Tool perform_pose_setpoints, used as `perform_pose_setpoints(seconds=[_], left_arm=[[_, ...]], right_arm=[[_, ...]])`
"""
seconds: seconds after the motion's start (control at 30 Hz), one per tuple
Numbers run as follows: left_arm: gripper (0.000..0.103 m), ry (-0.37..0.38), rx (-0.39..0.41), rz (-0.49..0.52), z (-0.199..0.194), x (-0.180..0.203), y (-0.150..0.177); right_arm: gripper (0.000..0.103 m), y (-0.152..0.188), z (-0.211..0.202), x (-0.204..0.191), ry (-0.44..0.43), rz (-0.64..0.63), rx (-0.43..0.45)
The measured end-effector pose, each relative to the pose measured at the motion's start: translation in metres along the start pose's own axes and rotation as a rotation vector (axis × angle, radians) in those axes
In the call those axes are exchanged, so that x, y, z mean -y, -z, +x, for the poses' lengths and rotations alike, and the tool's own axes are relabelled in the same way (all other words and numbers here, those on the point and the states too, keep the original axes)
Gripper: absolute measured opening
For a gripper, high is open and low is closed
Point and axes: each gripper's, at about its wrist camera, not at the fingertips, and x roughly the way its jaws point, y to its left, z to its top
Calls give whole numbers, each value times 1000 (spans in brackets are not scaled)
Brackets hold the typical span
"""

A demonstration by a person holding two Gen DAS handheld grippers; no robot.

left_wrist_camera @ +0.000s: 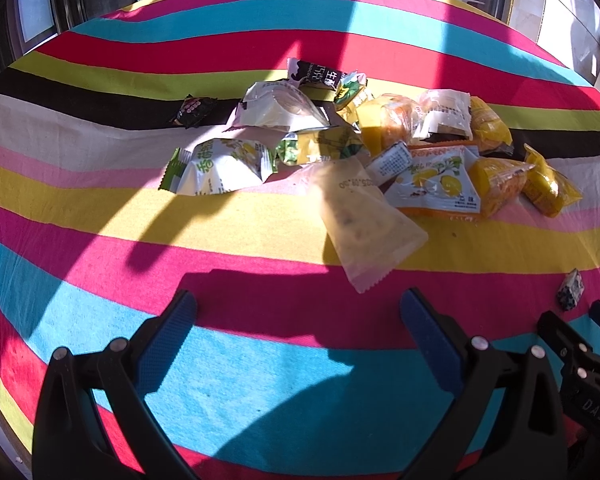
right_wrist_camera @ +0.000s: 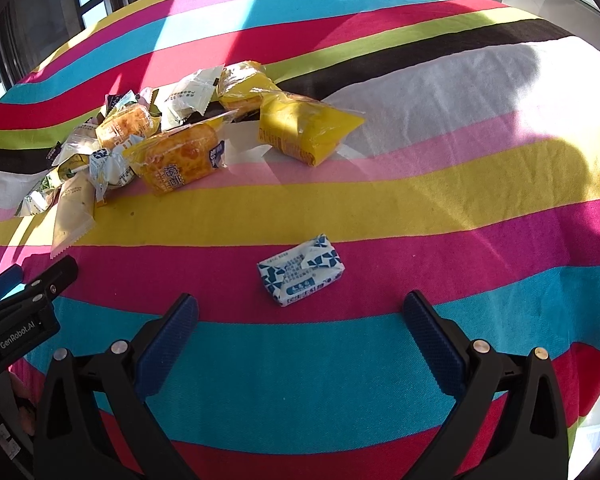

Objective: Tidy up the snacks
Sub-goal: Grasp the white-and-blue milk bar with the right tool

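The right gripper (right_wrist_camera: pixel 300 304) is spread wide with nothing between its 2 blue-padded fingers (right_wrist_camera: pixel 168 344); it hovers low over the striped cloth (right_wrist_camera: pixel 460 184). Straight ahead of it, just beyond the fingertips and roughly centred in the gap, lies the blue-and-white packet (right_wrist_camera: pixel 302 270), alone on the magenta stripe. The packet's long axis runs across the view, tilted with its right end a little farther away, so the fingers would close on its short ends unless the wrist turns. This hand is clearly the nearer one to it.

The left gripper (left_wrist_camera: pixel 298 308) is also wide open and empty, level with the right one and just beside it on its left. From the left wrist view the same packet sits far off to the right, near the other tool's tip. Ahead of the left gripper, nearest first, lies the pale long sachet (left_wrist_camera: pixel 364 220), pointing its crimped end toward the right finger. Behind it spreads the snack pile (left_wrist_camera: pixel 340 136), with yellow cake packs (right_wrist_camera: pixel 306 128) on its right side, well apart from the lone packet. Sorting looks barely begun, and the right hand seems best placed to move first.
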Motion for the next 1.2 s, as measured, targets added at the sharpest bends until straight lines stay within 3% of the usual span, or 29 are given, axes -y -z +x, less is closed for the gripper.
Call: perform_pose_setpoints(seconds=[0.1, 0.3, 0.53, 0.63, 0.73, 0.87, 0.97, 1.07, 1.2], left_arm=[[102, 56, 0, 18, -5, -7, 4], [102, 208, 67, -148, -18, -40, 14], [102, 157, 60, -107, -14, -28, 14], [102, 164, 61, -110, -15, -31, 15], [102, 165, 59, -105, -16, -32, 16], [102, 144, 85, -84, -23, -29, 18], [102, 148, 103, -25, -33, -21, 22], [102, 202, 86, -36, -38, -22, 27], [100, 208, 56, -51, -38, -21, 26]], right_arm=[[99, 4, -17, 20, -20, 60, 80], [99, -14, -11, 58, -85, 132, 125], [97, -18, -1, 31, -72, -52, 75], [77, -15, 6, 27, -91, -76, 43], [73, -13, 8, 25, -103, -102, 38], [53, -4, 2, 15, -129, -193, 63], [51, -5, 3, 14, -148, -204, 66], [38, -4, 1, 15, -167, -208, 80], [38, -3, -1, 23, -213, -169, 80]])
